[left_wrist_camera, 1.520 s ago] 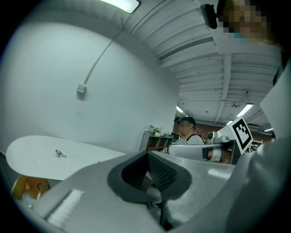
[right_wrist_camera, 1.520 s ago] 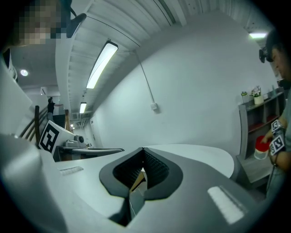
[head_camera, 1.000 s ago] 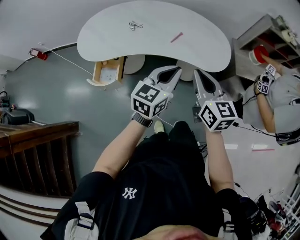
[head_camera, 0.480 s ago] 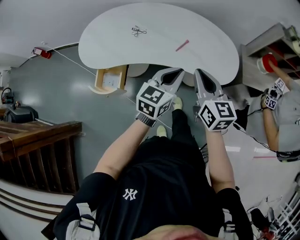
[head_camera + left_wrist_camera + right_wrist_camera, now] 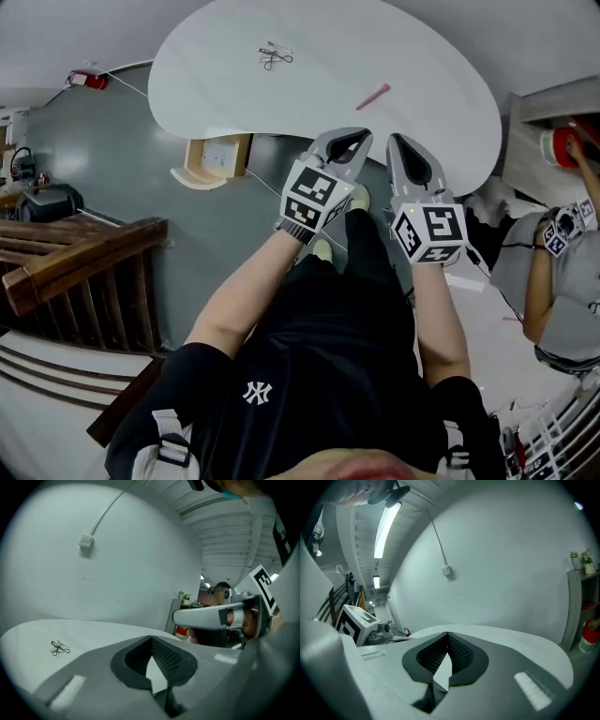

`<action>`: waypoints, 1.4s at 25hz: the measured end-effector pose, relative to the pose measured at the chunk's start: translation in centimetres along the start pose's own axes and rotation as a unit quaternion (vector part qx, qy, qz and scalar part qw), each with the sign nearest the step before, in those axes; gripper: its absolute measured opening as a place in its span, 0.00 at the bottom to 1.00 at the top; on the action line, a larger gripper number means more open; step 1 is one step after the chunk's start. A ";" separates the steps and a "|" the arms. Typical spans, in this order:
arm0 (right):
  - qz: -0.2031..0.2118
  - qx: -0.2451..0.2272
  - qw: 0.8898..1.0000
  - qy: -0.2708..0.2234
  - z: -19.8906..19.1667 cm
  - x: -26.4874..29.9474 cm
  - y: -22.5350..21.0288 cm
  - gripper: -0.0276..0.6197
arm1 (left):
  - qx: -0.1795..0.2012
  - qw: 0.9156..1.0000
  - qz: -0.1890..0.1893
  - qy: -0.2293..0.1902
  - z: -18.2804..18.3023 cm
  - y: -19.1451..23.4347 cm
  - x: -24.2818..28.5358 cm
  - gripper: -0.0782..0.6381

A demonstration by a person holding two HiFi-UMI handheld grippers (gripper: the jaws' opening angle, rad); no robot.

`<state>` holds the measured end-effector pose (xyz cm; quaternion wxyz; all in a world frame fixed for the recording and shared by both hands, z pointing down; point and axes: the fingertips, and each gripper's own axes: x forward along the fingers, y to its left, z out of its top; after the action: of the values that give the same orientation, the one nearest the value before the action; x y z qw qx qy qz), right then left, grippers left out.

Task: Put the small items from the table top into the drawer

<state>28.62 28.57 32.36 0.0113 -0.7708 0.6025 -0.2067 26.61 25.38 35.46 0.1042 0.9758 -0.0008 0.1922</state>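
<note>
A white kidney-shaped table (image 5: 234,94) carries a small black wire tool (image 5: 273,56) at its far side and a pink stick (image 5: 372,96) nearer its right. A wooden drawer (image 5: 217,155) stands pulled out under the table's left near edge. My left gripper (image 5: 349,141) and right gripper (image 5: 405,145) hang side by side at the near edge, both shut and empty. In the left gripper view the jaws meet at their tip (image 5: 151,638), with the black tool (image 5: 59,647) on the table far to the left. The right gripper (image 5: 448,633) points over the table top (image 5: 511,641).
A wooden stair rail (image 5: 84,272) runs along the left. Another person (image 5: 562,281) stands at the right by a shelf holding a red container (image 5: 561,145). A red object (image 5: 86,81) lies on the floor at far left, with a cable running from it under the table.
Both grippers have moved forward and down together, up to the table's near edge. The table now lies closer in the head view. Their jaws stayed shut.
</note>
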 end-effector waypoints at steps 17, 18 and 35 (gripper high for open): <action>0.029 0.024 0.997 0.067 -6.8 9.4 -6.6 0.08 | 0.016 0.992 0.076 0.101 -9.1 9.2 10.3 0.14; 0.028 0.024 0.997 0.069 -7.1 9.8 -6.7 0.08 | 0.018 0.991 0.077 0.105 -9.6 9.6 10.7 0.15; 0.011 0.048 0.995 0.091 -10.6 12.3 -8.8 0.08 | 0.050 0.978 0.083 0.184 -15.2 11.8 14.8 0.18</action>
<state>35.56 22.02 48.18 -0.0042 -0.7404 0.5990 -0.3050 34.10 17.49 57.17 0.0376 0.9244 -0.0525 0.3758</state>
